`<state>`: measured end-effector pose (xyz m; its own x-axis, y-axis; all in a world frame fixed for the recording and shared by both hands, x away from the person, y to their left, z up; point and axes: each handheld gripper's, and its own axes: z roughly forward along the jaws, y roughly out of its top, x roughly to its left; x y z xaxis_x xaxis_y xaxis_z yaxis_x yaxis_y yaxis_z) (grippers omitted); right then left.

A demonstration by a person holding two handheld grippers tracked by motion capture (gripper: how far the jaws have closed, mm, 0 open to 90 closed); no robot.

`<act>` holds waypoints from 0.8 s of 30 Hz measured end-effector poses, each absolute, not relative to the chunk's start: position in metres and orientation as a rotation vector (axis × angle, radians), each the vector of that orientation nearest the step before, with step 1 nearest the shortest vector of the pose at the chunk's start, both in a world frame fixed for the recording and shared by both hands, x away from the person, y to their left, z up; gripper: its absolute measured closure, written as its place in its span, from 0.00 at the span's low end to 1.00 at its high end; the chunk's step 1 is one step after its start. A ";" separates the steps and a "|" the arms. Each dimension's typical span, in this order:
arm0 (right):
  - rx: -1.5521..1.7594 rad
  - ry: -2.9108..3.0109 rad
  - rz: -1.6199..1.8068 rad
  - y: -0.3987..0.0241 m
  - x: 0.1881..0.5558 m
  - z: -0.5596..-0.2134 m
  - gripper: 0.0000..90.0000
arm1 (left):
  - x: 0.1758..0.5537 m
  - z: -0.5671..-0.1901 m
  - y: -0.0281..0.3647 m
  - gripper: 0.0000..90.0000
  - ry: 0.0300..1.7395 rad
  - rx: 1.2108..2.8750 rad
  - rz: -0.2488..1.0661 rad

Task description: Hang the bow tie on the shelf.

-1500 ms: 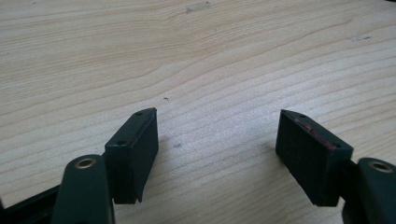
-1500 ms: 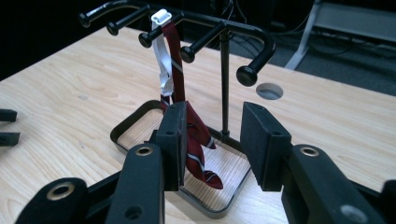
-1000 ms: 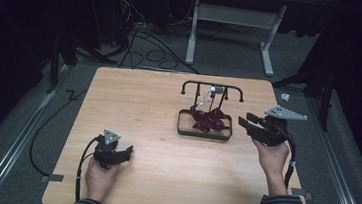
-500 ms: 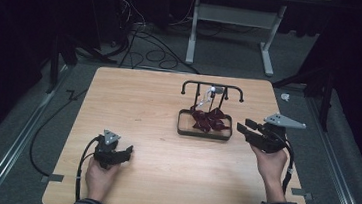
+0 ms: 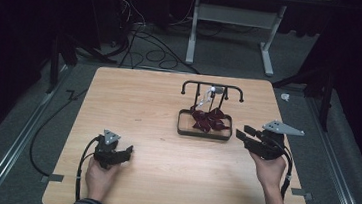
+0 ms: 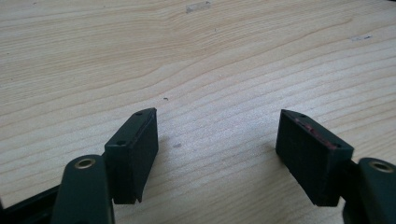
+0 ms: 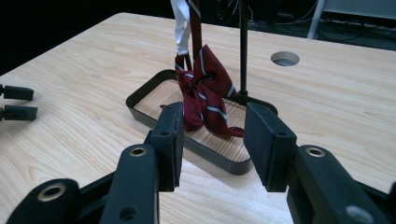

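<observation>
High view first, from the left: the left gripper point(image 5: 122, 155) rests low on the near-left part of the wooden counter point(image 5: 138, 103), held in the person's left hand point(image 5: 99, 177). Its own view shows its jaws wide apart over bare wood, with nothing between them. A black cable point(image 5: 81, 165) loops back from it toward the near edge.

Right of centre sits a shallow black tray point(image 5: 183, 124) with a thin black rack point(image 5: 213, 86) rising from its far side. A dark red striped necktie point(image 5: 208, 119) hangs from the rack and bunches down into the tray; a white strip, probably its label or lining, runs beside it, though the picture is too small to be sure.

At the right, the right gripper point(image 5: 243, 133) hovers just beside the tray's right end, pointing at the cloth. In the right gripper view its jaws stand apart and empty, with the necktie point(image 7: 204, 91) framed between them farther off and the tray wall point(image 7: 212, 156) crossing in front.

The main risk, I judge, is that low wall: a flat approach would strike the rim and shove the light tray across the counter, or tip the rack. The rack's upright post point(image 7: 243, 51) stands just right of the cloth, so a careless closing could pinch the post with the fabric. Pulling the tie sideways while it hangs from above might drag the whole stand over.

Beyond the far edge lie floor cables point(image 5: 140, 33) and a table frame point(image 5: 231, 26), well clear.
</observation>
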<state>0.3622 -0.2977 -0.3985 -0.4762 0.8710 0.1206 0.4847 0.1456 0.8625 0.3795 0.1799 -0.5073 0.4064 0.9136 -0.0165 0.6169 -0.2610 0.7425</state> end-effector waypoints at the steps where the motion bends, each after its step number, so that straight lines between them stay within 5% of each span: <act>1: 1.292 2.022 1.274 -0.298 0.362 -0.399 0.66 | 0.379 -0.507 0.180 0.34 1.300 1.984 0.560; 24: 1.329 2.047 1.291 -0.288 0.353 -0.424 0.65 | 0.379 -0.507 0.180 0.34 1.300 1.984 0.560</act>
